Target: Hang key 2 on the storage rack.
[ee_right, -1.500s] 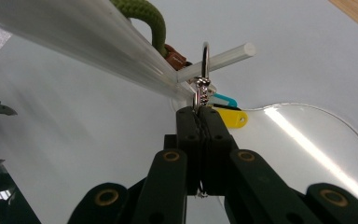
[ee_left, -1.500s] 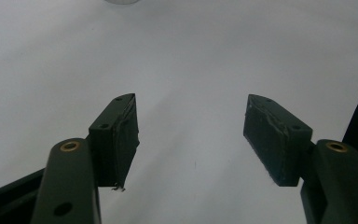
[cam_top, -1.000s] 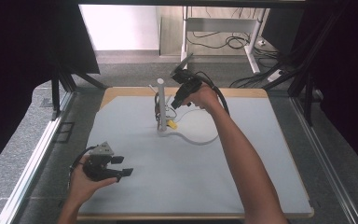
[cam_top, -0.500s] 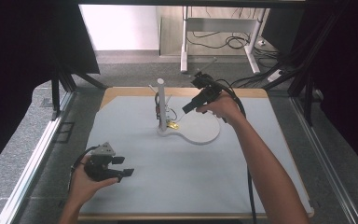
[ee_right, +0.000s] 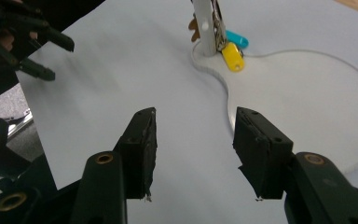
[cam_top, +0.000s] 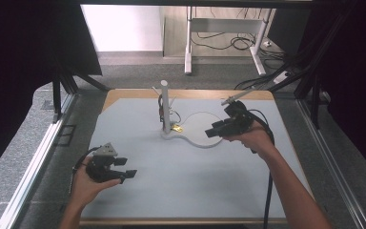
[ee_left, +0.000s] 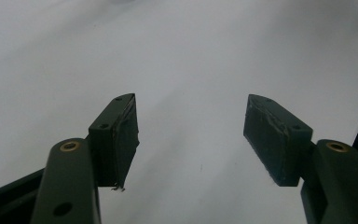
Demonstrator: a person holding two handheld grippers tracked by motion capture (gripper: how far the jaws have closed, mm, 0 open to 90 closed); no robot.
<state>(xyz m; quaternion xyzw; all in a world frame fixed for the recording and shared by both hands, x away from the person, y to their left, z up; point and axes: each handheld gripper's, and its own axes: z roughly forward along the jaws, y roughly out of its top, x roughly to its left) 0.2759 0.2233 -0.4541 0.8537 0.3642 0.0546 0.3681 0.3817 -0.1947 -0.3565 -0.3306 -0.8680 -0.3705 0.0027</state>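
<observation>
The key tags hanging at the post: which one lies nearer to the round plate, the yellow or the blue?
The yellow tag. It rests on the neck of the plate, in front of the post; the blue tag lies behind it.

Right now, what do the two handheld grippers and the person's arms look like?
Both are black two-jaw tools. The left gripper carries a grey three-cornered plate on top; the right gripper trails a black cable along the forearm. Each has flat rectangular dark pads with worn edges and brass-coloured pivot rivets. The forearms are bare, with no sleeves in sight.
</observation>
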